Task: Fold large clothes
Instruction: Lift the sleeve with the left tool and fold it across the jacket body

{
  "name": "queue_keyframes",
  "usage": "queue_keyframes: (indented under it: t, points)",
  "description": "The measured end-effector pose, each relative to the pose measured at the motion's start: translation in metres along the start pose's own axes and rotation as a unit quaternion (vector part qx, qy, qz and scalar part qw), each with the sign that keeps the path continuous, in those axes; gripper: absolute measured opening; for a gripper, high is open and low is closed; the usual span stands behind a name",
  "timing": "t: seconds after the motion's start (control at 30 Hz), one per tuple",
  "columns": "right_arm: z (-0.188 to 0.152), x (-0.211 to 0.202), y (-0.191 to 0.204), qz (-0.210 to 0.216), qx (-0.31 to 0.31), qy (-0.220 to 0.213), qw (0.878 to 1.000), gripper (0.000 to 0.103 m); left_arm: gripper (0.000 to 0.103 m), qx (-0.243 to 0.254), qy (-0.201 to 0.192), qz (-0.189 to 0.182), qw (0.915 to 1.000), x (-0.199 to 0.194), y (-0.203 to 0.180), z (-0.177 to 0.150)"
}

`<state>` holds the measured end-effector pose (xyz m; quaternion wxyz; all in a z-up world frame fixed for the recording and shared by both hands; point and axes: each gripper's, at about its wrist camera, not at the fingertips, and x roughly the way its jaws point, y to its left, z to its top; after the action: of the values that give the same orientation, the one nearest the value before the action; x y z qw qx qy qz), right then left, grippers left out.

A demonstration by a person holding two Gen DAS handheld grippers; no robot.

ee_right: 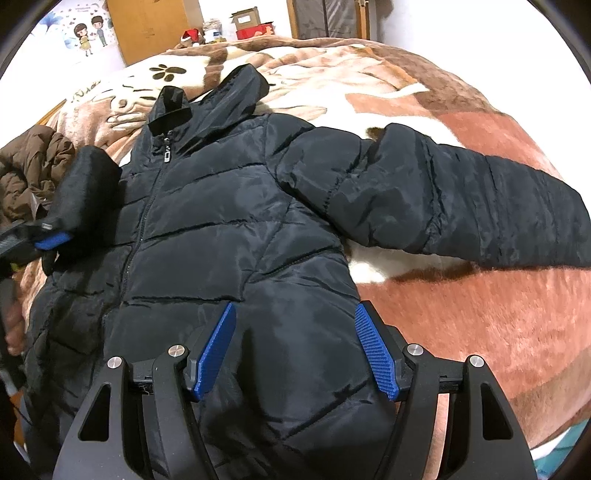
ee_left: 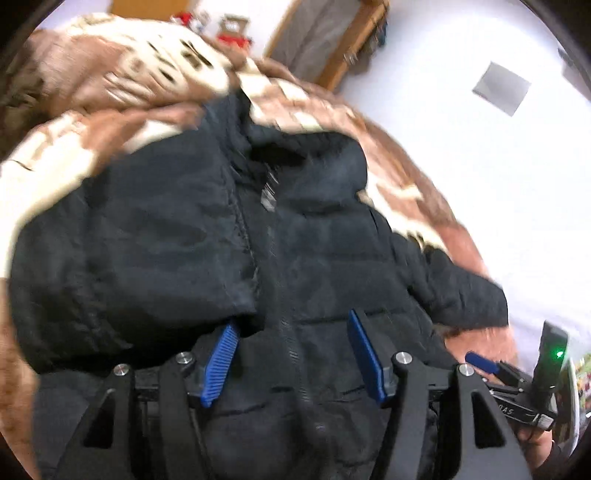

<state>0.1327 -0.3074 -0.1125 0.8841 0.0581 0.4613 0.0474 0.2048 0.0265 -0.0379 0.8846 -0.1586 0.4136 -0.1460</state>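
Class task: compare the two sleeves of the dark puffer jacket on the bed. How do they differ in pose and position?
The right-hand sleeve lies stretched straight out from the jacket, flat on the blanket. The left-hand sleeve is folded in over the jacket's front, beside the zip. The right-hand sleeve has no tool near it; the left-hand sleeve's cuff sits by the left tool. Both are dark and quilted.

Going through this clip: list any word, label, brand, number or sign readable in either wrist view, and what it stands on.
"...AS": end of white lettering on the right gripper, seen in the left wrist view; the rest is cut off.
Wall poster with two cartoon figures: small print above them, too small to read.
Blanket: dark script near the paw print, unreadable.
Jacket zipper pull: no legible marking.
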Motion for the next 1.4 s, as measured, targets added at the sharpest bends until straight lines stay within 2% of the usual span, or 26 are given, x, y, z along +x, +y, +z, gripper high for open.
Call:
queue_keyframes:
  t: [0.1, 0.2, 0.33, 0.4, 0.5, 0.6, 0.67, 0.8, 0.87, 0.9, 0.93, 1.0, 1.17, 1.3, 1.4]
  points:
    - [0.001, -0.001, 0.006, 0.003, -0.007, -0.002, 1.0, 0.067, 0.068, -0.033, -0.048, 0.045, 0.9973, -0.037, 0.039, 0.009]
    - [0.001, 0.002, 0.011, 0.004, -0.012, 0.002, 1.0, 0.067, 0.071, -0.091, -0.078, 0.093, 0.9884, -0.06, 0.089, 0.012]
    - [0.001, 0.009, 0.016, 0.004, -0.02, 0.011, 1.0, 0.067, 0.071, -0.171, -0.1, 0.119, 0.9728, -0.077, 0.149, 0.006]
    - [0.001, 0.011, 0.018, 0.003, -0.024, 0.014, 1.0, 0.067, 0.073, -0.224, -0.107, 0.112, 0.9622, -0.08, 0.183, -0.001]
    - [0.0, 0.015, 0.021, 0.0, -0.03, 0.02, 0.999, 0.067, 0.073, -0.282, -0.088, 0.122, 0.9476, -0.064, 0.225, -0.015]
    - [0.001, 0.018, 0.025, -0.003, -0.037, 0.023, 0.999, 0.067, 0.073, -0.302, -0.054, 0.14, 0.9414, -0.04, 0.253, -0.026]
    - [0.001, 0.02, 0.028, -0.005, -0.041, 0.025, 0.999, 0.067, 0.073, -0.318, -0.032, 0.118, 0.9401, -0.025, 0.262, -0.033]
    - [0.001, 0.026, 0.033, -0.007, -0.045, 0.032, 0.998, 0.067, 0.071, -0.295, -0.027, 0.105, 0.9494, -0.016, 0.257, -0.036]
    - [0.002, 0.027, 0.036, -0.005, -0.047, 0.032, 0.998, 0.067, 0.055, -0.287, -0.019, 0.09, 0.9535, -0.012, 0.256, -0.035]
    - [0.002, 0.028, 0.038, -0.004, -0.048, 0.033, 0.998, 0.067, 0.037, -0.283, -0.014, 0.092, 0.9546, -0.013, 0.256, -0.033]
    - [0.002, 0.027, 0.039, -0.002, -0.049, 0.032, 0.998, 0.067, 0.015, -0.277, -0.012, 0.092, 0.9563, -0.014, 0.255, -0.031]
    - [0.002, 0.026, 0.041, 0.003, -0.048, 0.031, 0.998, 0.067, 0.008, -0.262, -0.015, 0.101, 0.9597, -0.021, 0.248, -0.023]
    - [0.0, 0.019, 0.04, 0.012, -0.043, 0.024, 0.999, 0.067, 0.006, -0.21, -0.061, 0.075, 0.9729, -0.064, 0.212, 0.0]
    - [0.0, 0.011, 0.033, 0.018, -0.031, 0.013, 0.999, 0.067, 0.006, -0.151, -0.102, 0.038, 0.9826, -0.102, 0.159, 0.03]
    - [0.0, 0.005, 0.027, 0.024, -0.019, 0.004, 1.0, 0.067, 0.006, -0.105, -0.12, 0.003, 0.9872, -0.116, 0.112, 0.056]
